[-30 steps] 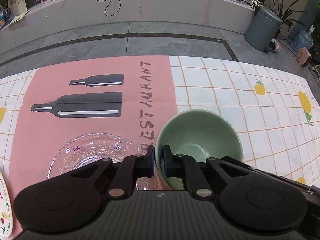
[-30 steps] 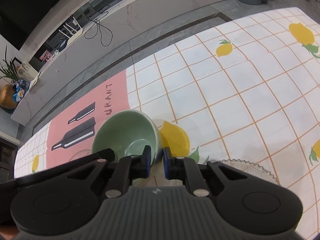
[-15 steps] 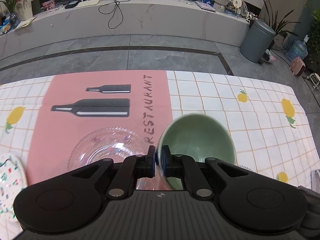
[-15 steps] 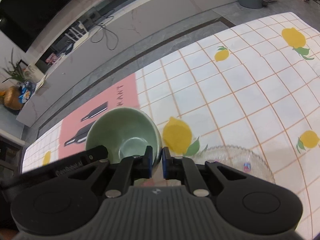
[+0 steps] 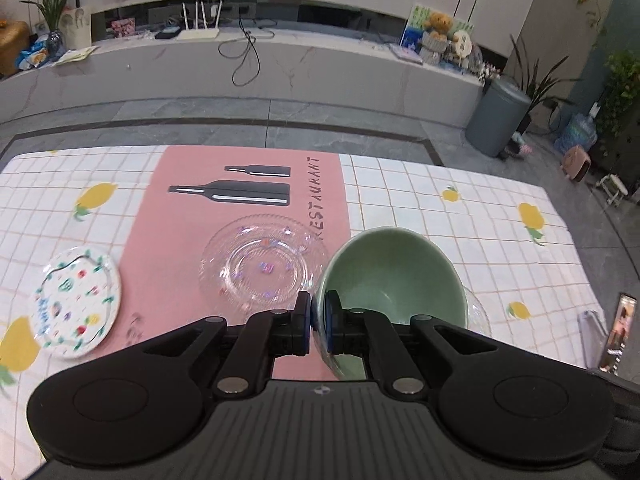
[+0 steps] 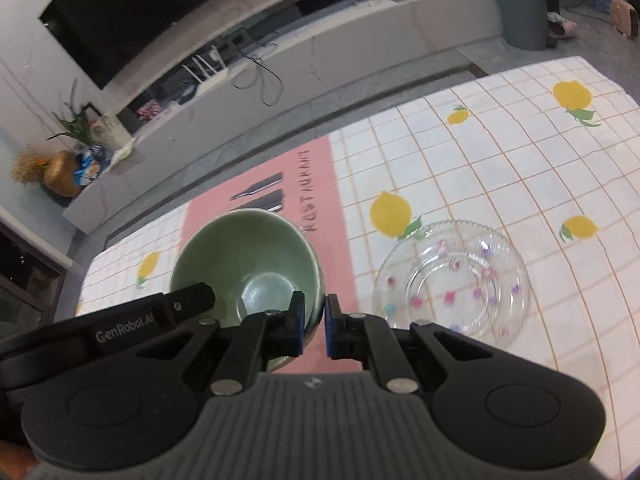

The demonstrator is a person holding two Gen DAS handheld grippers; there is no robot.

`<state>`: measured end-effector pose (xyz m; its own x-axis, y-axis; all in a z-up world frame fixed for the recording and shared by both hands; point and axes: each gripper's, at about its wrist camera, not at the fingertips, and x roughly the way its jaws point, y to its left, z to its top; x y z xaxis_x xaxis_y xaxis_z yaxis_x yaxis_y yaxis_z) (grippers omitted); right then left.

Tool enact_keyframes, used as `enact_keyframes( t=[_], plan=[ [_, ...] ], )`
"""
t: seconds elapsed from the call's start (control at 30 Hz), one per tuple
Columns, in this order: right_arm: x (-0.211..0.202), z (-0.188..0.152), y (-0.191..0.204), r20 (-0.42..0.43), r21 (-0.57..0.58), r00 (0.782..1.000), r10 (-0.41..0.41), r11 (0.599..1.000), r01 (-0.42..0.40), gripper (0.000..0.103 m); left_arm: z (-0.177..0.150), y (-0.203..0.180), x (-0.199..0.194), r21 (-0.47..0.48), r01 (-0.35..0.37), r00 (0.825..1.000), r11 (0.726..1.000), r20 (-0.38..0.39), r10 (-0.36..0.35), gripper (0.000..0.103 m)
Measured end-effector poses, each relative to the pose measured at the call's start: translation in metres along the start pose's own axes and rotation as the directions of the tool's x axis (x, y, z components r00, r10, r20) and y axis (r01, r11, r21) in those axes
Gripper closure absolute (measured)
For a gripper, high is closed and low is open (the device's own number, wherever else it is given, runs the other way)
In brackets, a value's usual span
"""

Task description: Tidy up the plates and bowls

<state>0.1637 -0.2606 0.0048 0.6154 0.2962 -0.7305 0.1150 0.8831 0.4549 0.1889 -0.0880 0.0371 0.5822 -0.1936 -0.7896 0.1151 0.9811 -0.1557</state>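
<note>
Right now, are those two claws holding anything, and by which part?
Yes. Both hold one green bowl by its rim: the left gripper pinches the left side, the right gripper the opposite side.

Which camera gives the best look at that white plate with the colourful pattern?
The left wrist view: the patterned white plate lies whole on the tablecloth, left of a clear glass plate. The right wrist view does not show it.

Checked tablecloth bears pink mat, two glass plates, patterned plate
</note>
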Motion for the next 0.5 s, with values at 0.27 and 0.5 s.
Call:
enact_keyframes(
  t=[0.27, 0.5],
  plan=[
    [-0.044, -0.055, 0.030, 0.004, -0.010, 0.997, 0.081, 0.997, -0.081, 0.096, -0.040, 0.027, -0.064, -0.017, -0.035, 0.998, 0.999, 0.060, 0.036, 0.095],
    [-0.047, -0.091, 0.073, -0.069, -0.110, 0.990, 0.123, 0.985, -0.130, 0.096, -0.069, 0.076, -0.087, -0.123, -0.056, 0.998, 0.991, 0.015, 0.058, 0.095]
  ],
)
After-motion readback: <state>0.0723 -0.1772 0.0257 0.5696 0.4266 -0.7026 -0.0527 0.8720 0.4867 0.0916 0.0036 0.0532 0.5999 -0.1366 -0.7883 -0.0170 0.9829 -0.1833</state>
